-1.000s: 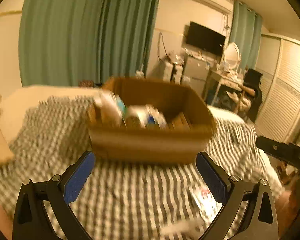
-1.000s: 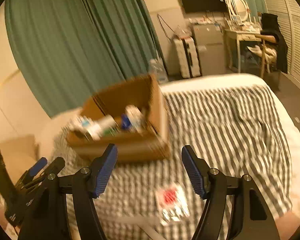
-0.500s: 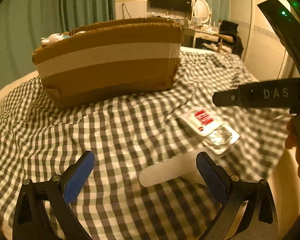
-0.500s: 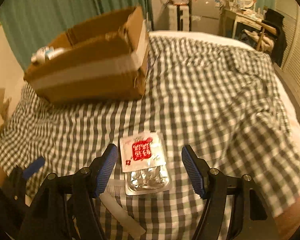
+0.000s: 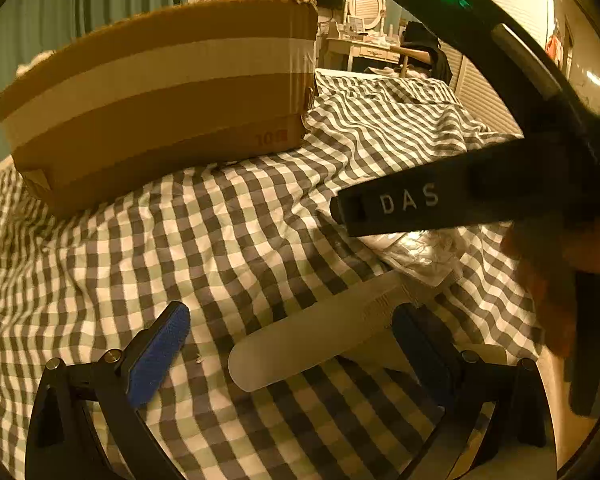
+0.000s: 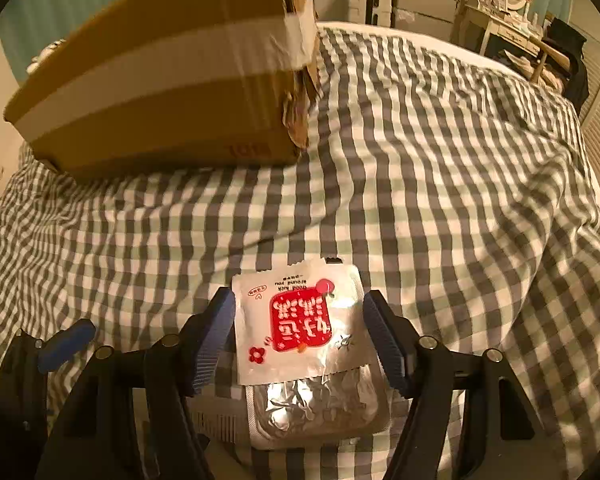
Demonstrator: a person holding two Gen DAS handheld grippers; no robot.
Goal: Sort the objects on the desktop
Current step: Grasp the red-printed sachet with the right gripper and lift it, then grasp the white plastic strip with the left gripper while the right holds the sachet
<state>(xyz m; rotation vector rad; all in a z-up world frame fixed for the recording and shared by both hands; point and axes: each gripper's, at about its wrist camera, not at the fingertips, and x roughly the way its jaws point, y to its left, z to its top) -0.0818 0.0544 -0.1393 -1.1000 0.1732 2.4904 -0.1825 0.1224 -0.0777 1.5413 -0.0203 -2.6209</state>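
1. Looking along the left gripper (image 5: 290,354), I see its blue pads spread wide and pressing on nothing. A pale flat comb (image 5: 320,330) lies on the checked bedspread (image 5: 220,240) between them, its rounded end at about 6 o'clock and its toothed end running up toward 3 o'clock. The comb's toothed end passes just by the right pad; I cannot tell whether they touch.
2. Also in this view, the cardboard box (image 5: 160,96), banded with pale tape, sits on the bedspread at 11 o'clock, well apart from the comb. The right gripper's black body (image 5: 440,200), lettered DAS, crosses in from 3 o'clock, with a hand (image 5: 552,272) on it. Under it shows a crinkled silver packet (image 5: 424,252), just beside the comb's far end.
3. From the right gripper (image 6: 300,340), the jaws have just been closing. A white packet (image 6: 300,320) with a red label lies between the pads, on the bedspread (image 6: 440,180). Each pad stands right at an edge of the packet, which still lies flat and uncreased, so I see no squeeze on it.
4. A silver foil pack (image 6: 316,408) lies at 6 o'clock, partly under the white packet. The box (image 6: 160,80) sits at 11 o'clock, well apart. One blue pad of the left gripper (image 6: 66,344) shows at 9 o'clock.
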